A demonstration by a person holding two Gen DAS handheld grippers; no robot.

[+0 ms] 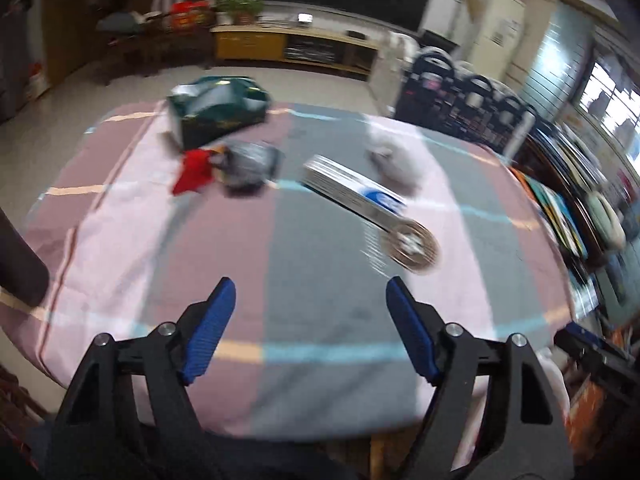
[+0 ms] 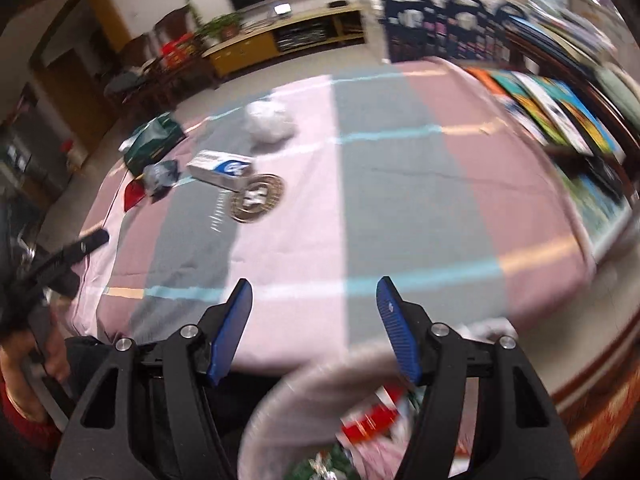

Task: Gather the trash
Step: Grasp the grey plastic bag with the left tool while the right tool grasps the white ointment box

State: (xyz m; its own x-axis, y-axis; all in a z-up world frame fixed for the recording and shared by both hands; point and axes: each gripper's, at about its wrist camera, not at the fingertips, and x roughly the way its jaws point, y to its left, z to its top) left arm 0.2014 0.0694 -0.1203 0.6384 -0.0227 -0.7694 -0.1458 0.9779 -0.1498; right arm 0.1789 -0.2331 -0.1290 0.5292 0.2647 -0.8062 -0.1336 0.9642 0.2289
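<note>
Striped-cloth tabletop (image 1: 320,280) with trash bunched far off: green box (image 1: 218,110), red wrapper (image 1: 192,172), white carton (image 1: 352,190); left hand-held gripper (image 1: 310,300) and right hand-held gripper (image 2: 314,300) both wide open, empty, probably lining up a grab.

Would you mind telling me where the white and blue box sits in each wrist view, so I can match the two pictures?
Left wrist view: the white and blue box lies just right of centre, in the upper half, on the striped tablecloth.
Right wrist view: the same box lies left of centre, in the upper half.
Shared landmark: the round patterned disc lies at the box's near end in both views.
</note>
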